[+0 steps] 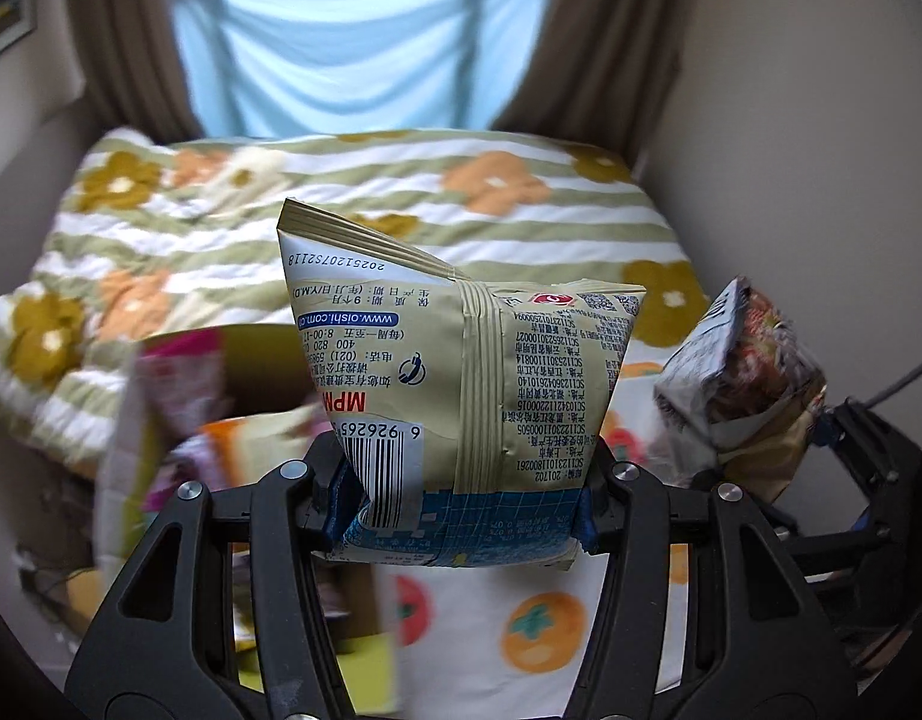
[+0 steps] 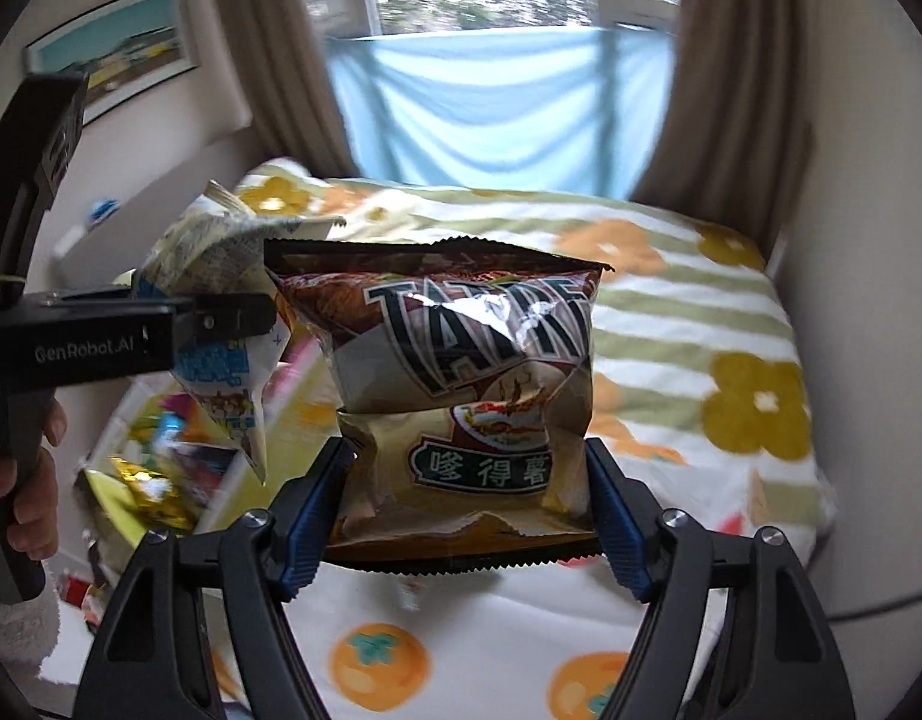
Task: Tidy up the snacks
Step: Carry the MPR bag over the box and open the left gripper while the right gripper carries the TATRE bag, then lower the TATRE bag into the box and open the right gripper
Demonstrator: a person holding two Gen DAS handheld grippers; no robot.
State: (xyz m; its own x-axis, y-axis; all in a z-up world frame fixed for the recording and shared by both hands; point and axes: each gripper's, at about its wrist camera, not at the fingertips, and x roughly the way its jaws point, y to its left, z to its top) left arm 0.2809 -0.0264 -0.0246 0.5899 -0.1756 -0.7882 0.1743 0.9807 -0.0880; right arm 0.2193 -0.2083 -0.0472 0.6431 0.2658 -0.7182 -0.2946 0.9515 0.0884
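Note:
My left gripper (image 1: 461, 498) is shut on a beige snack bag (image 1: 455, 384) with a barcode and printed text, held upright above the bed; the bag also shows in the right wrist view (image 2: 221, 324), clamped in the left gripper (image 2: 221, 321). My right gripper (image 2: 467, 504) is shut on a brown and gold chip bag (image 2: 461, 384) with large letters, held upright; the same bag shows at the right of the left wrist view (image 1: 749, 384). A box of mixed snacks (image 1: 179, 420) sits low on the left and also shows in the right wrist view (image 2: 161, 456).
A bed with a striped flower blanket (image 1: 401, 192) fills the background, and a white sheet with orange fruit prints (image 2: 401, 648) lies below the grippers. Brown curtains (image 2: 731, 90) and a blue cloth (image 2: 491, 114) hang at the window. Walls close in on both sides.

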